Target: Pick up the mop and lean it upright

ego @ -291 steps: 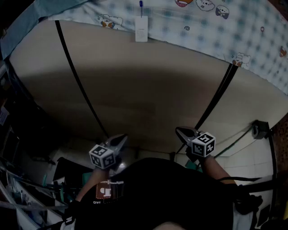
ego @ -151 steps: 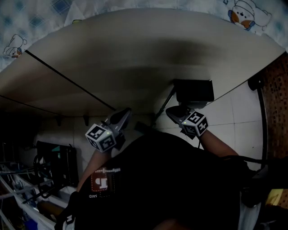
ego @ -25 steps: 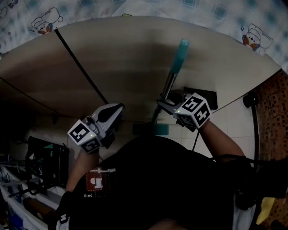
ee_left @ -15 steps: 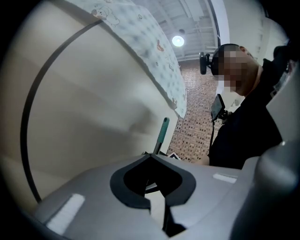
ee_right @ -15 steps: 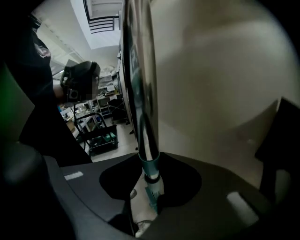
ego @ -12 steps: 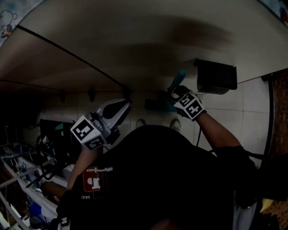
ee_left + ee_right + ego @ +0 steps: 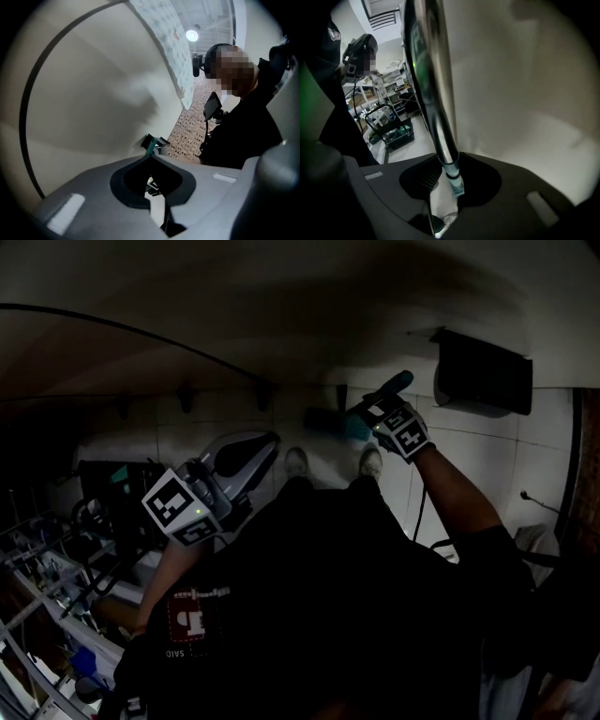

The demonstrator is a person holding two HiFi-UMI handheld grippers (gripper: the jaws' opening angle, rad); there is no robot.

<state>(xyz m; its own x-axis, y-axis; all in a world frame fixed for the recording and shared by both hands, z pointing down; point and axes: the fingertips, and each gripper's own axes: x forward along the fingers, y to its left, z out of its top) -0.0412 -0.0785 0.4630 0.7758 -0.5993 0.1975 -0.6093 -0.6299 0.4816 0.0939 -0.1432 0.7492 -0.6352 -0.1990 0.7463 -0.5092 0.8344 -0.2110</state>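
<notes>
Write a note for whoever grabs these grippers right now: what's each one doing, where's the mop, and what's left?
Right gripper: shut on the mop pole, near its teal end.
Left gripper: shut, empty, off to the side.
Mop head: low, by the foot of the wall.
Done: the mop is picked up and in hand.
Left: lean it upright against the wall, then let go.

Pale wall [image 7: 281, 296] close ahead, black box [image 7: 483, 371] jutting right, cluttered cart [image 7: 108, 493] left — mop [image 7: 398, 382] slanting across open floor [image 7: 534, 474].

Chrome-shafted mop [image 7: 433, 93] (teal grip), head down
</notes>
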